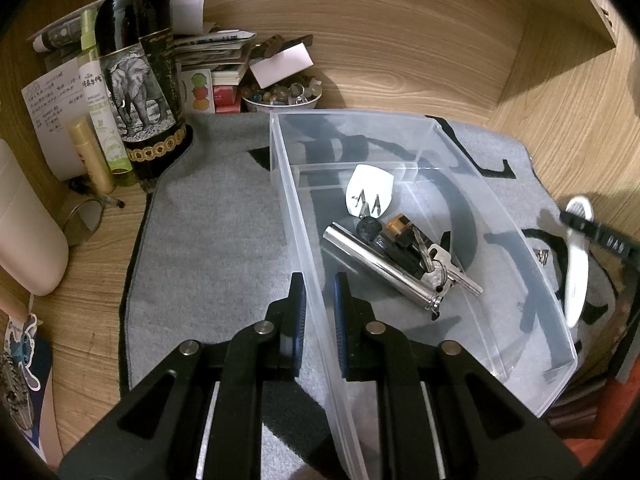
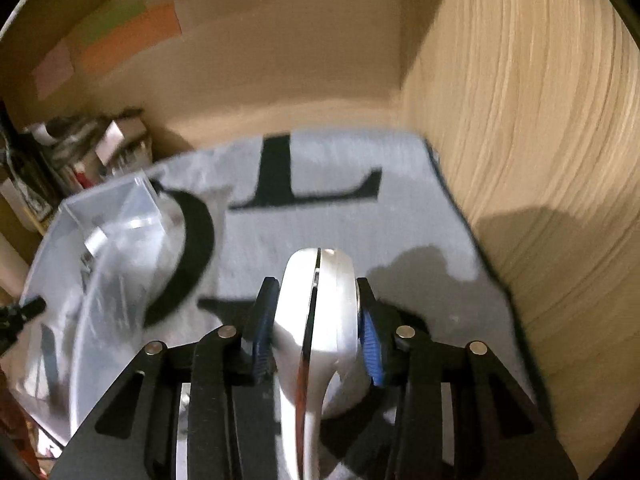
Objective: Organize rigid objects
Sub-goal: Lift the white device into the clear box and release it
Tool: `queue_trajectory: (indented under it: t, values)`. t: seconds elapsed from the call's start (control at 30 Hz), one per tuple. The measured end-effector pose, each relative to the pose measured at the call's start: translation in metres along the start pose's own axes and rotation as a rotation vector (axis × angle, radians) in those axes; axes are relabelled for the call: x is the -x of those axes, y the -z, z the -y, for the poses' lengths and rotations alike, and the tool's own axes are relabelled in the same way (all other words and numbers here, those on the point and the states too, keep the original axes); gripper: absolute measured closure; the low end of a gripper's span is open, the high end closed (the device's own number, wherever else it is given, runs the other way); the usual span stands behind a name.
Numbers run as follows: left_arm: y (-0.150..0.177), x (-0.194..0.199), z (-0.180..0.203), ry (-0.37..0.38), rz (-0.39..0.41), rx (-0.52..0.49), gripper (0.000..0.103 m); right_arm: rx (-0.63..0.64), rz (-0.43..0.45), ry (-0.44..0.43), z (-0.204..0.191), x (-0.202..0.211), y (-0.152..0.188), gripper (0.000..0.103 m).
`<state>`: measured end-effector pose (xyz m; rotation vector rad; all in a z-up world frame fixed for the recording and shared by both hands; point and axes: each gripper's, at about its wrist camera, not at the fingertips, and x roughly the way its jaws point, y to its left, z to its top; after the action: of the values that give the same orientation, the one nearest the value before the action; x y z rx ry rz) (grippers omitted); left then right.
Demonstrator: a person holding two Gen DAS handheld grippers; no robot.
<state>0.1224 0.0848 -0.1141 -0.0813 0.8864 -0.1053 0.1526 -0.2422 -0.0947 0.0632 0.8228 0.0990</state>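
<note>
The left gripper (image 1: pixel 320 316) sits astride the near wall of the clear plastic bin (image 1: pixel 520 240), one finger outside and one inside, the blue pads close on either side of the thin wall — whether they actually pinch it I cannot tell. Inside the bin, which rests on a grey mat (image 1: pixel 208 240) with big black letters, lie a white plug adapter (image 1: pixel 370 188) prongs-up, a shiny metal cylinder (image 1: pixel 376 266), a small bunch of keys (image 1: pixel 444 268) against its far side, and a battery (image 1: pixel 400 225) with a copper-coloured end beside a black round piece. The right gripper (image 2: pixel 316 328) is closed on a white and silver curved object (image 2: pixel 316 312) — a smooth shell with a dark seam along its length, gripped at both flanks and held above the mat, to the right of the bin (image 2: pixel 100 240). In the left wrist view that same object (image 1: pixel 576 268) shows blurred beyond the bin's right wall. Off the mat's left corner stand a dark bottle (image 1: pixel 136 80) with an elephant label, a green spray bottle (image 1: pixel 100 112) and a bowl of marbles (image 1: pixel 280 94) on the wooden desk (image 1: pixel 400 60).
</note>
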Motion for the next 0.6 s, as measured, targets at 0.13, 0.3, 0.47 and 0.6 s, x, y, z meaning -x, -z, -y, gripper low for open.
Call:
queue_trajectory:
  t: [0.13, 0.3, 0.47, 0.6]
  values:
    - [0.0, 0.0, 0.0, 0.0, 0.0, -0.001, 0.09, 0.028, 0.082, -0.005, -0.009, 0.019, -0.018, 0.069]
    - [0.0, 0.0, 0.0, 0.001, 0.0, 0.001, 0.09, 0.078, 0.168, -0.023, -0.026, 0.04, -0.037, 0.069]
    - [0.0, 0.0, 0.0, 0.002, 0.0, 0.002, 0.09, 0.13, 0.238, -0.1, -0.05, 0.059, -0.055, 0.069]
    - [0.0, 0.0, 0.0, 0.002, 0.001, 0.003, 0.09, 0.197, 0.268, -0.163, -0.078, 0.068, -0.063, 0.069]
